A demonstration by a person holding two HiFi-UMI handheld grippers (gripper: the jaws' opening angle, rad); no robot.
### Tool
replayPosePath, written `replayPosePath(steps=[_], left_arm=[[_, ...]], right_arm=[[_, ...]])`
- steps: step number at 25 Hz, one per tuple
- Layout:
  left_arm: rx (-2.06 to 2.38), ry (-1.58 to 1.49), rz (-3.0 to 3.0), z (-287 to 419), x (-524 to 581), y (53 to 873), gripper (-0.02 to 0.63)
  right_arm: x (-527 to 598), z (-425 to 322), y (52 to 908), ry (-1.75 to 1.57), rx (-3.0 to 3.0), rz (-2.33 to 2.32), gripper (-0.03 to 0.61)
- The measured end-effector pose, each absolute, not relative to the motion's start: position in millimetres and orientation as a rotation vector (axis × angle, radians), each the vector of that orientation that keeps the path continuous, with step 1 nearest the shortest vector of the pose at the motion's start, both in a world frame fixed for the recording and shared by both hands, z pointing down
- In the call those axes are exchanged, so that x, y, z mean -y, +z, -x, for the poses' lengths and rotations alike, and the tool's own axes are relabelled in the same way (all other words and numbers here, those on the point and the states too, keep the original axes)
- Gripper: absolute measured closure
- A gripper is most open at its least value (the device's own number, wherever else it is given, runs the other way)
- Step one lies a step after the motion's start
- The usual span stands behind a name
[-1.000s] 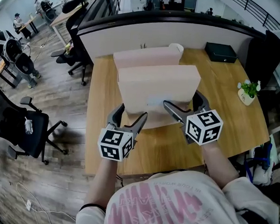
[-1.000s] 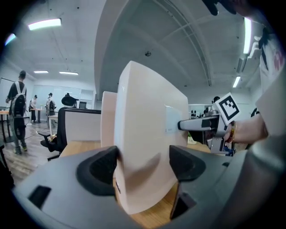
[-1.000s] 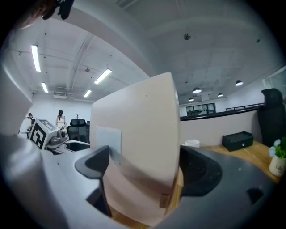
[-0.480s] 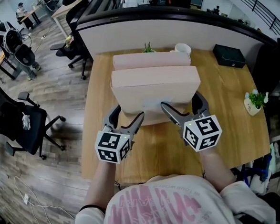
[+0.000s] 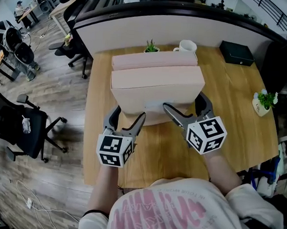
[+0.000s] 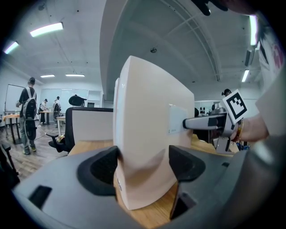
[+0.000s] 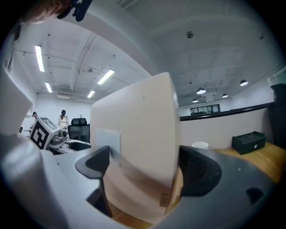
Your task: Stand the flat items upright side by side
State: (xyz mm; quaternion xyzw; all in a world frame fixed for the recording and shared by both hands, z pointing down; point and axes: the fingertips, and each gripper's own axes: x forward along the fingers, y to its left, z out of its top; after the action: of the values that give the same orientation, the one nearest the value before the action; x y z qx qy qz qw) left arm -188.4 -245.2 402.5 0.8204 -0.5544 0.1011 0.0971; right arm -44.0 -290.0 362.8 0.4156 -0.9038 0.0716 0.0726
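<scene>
Front pink box [image 5: 157, 88] is held upright on desk [image 5: 233, 98], clamped at its ends by left tongs [image 5: 128, 115] and right tongs [image 5: 183, 102]; second pink box [image 5: 154, 61] is stood just behind.

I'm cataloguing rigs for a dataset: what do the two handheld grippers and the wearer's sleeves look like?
The left gripper and right gripper each have curved grey jaws with black pads on the inner faces. Each carries a white cube with black square markers: the left cube and the right cube. No cables show on them. The person wears a white T-shirt with pink lettering and short sleeves.
</scene>
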Motion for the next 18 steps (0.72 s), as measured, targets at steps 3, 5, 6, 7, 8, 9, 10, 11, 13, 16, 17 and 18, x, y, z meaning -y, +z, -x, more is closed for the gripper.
replayPosePath(steps=[3,5,6,7,8,9,10,11,13,16,17,18], left_arm=[[1.656,0.304,-2.423,190.0,246.1,402.1,0.25],[1.656,0.302,-2.425,190.1,246.3,400.8,0.25],[1.656,0.299,-2.427,190.3,246.5,399.9,0.25],[1.656,0.296,-2.427,190.5,247.0,399.3,0.25],[1.654,0.293,-2.428,190.3,247.9,399.0,0.25],[1.65,0.292,-2.429,189.7,248.9,399.0,0.25],[1.647,0.294,-2.431,189.0,249.8,399.3,0.25],[1.644,0.295,-2.432,188.3,250.3,399.7,0.25],[1.641,0.295,-2.433,187.3,250.7,400.7,0.25],[1.639,0.295,-2.434,186.6,251.3,401.7,0.253],[1.638,0.297,-2.435,186.1,251.7,401.9,0.252],[1.637,0.301,-2.437,185.7,252.1,402.1,0.252]], right_arm=[[290.4,45.5,362.7,0.218,2.724,-1.252,0.089],[290.4,45.5,362.4,0.221,2.726,-1.256,0.089],[290.5,45.5,362.3,0.224,2.726,-1.258,0.089],[290.7,45.4,362.2,0.225,2.726,-1.259,0.089],[291.2,45.1,362.1,0.225,2.725,-1.261,0.089],[291.8,44.4,362.0,0.222,2.722,-1.263,0.089],[292.3,43.7,361.7,0.218,2.719,-1.266,0.089],[292.8,43.0,361.4,0.214,2.716,-1.268,0.089],[293.3,42.3,360.9,0.206,2.71,-1.27,0.089],[294.5,42.1,360.1,0.197,2.707,-1.271,0.089],[295.0,41.7,359.9,0.195,2.706,-1.272,0.089],[295.5,41.3,359.8,0.193,2.705,-1.272,0.089]])
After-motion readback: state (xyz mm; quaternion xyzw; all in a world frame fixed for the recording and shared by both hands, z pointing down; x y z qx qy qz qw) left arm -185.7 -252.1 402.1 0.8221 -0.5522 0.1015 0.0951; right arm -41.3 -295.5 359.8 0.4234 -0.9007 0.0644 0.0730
